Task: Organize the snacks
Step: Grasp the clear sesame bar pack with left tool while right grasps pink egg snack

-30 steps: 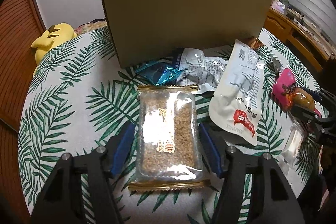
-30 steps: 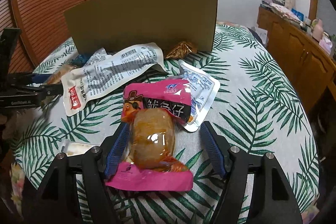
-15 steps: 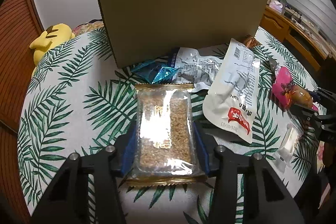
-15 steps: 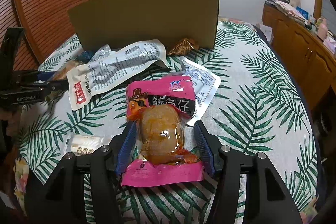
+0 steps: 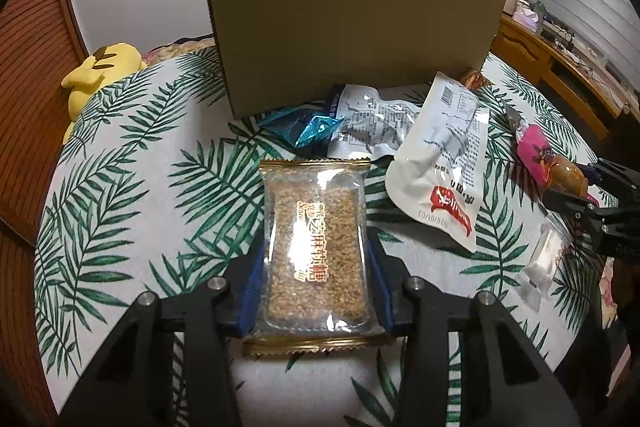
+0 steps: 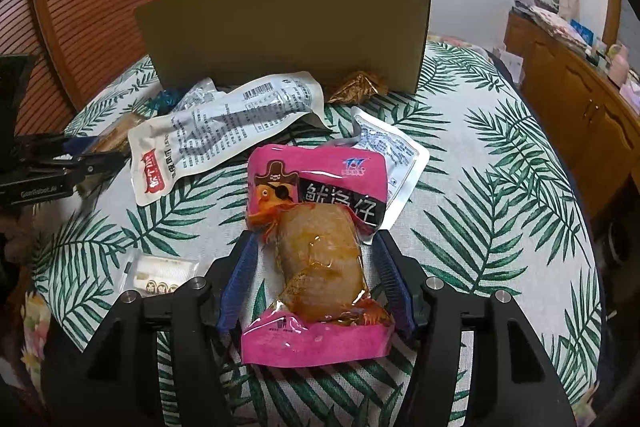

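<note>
Between the blue pads of the left tool (image 5: 316, 275) sits the clear sesame-candy packet (image 5: 316, 247), and the jaws have just been closing: both pads now press its long sides, so it is pinched flat on the desk (image 5: 132, 163). Over on the right tool (image 6: 316, 279), the jaws closed and have just eased a little wider; the pink squid packet (image 6: 316, 247) lies between the pads, which stand just beside the bulging middle with a sliver of cloth showing on each side, so spread, not gripping yet. My read: the right should close on the thick lump, not the thin pink seal, and both should lift straight up before travelling, since slick film can slide out.

Ahead, the white packet with the red label (image 5: 440, 163) lies near both tools, with the silver packet (image 5: 372, 119) and blue wrapper (image 5: 316, 129) behind it. Beyond stands the cardboard box (image 5: 352, 31), its wall tall, so any carry needs to clear its top edge. Left of the sesame packet, open cloth gives free room; the desk rim curves close on the right
</note>
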A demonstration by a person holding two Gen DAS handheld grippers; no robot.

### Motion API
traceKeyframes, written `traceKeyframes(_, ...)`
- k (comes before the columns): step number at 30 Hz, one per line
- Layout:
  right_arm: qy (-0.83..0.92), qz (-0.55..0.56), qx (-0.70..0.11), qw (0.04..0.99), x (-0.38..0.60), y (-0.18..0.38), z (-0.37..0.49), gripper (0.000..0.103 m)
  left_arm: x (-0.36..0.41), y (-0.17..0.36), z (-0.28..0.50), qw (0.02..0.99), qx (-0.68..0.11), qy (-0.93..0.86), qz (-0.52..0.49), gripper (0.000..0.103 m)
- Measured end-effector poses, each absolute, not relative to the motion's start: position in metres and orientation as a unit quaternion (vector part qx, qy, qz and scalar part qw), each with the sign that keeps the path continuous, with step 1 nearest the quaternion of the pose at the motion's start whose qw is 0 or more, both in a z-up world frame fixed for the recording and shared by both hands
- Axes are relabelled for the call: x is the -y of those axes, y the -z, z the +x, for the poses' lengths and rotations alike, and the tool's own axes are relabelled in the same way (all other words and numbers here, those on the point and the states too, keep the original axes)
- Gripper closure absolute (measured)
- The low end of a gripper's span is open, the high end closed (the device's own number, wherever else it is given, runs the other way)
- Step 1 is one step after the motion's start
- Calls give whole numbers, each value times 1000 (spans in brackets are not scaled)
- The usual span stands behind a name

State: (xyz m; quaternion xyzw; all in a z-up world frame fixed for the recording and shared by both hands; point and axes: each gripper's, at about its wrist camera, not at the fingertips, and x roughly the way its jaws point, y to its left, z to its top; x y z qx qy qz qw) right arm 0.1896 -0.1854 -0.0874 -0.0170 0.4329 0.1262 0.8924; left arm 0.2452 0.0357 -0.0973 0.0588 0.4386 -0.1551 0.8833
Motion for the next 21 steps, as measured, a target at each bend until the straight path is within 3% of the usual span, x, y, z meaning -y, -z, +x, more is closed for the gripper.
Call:
traceKeyframes(12,-126,-21,-431,893,183,87,191,40,-33,98,256,883,-443,139,64,50)
traceKeyframes(18,-123,-35,-429,894,181,88,190,47,-32,98,264,884,-444,132,59,48)
traceKeyframes(21,-126,-33,-426,895,183,87,188,53,-31,98,262,885,-440,136,62,60)
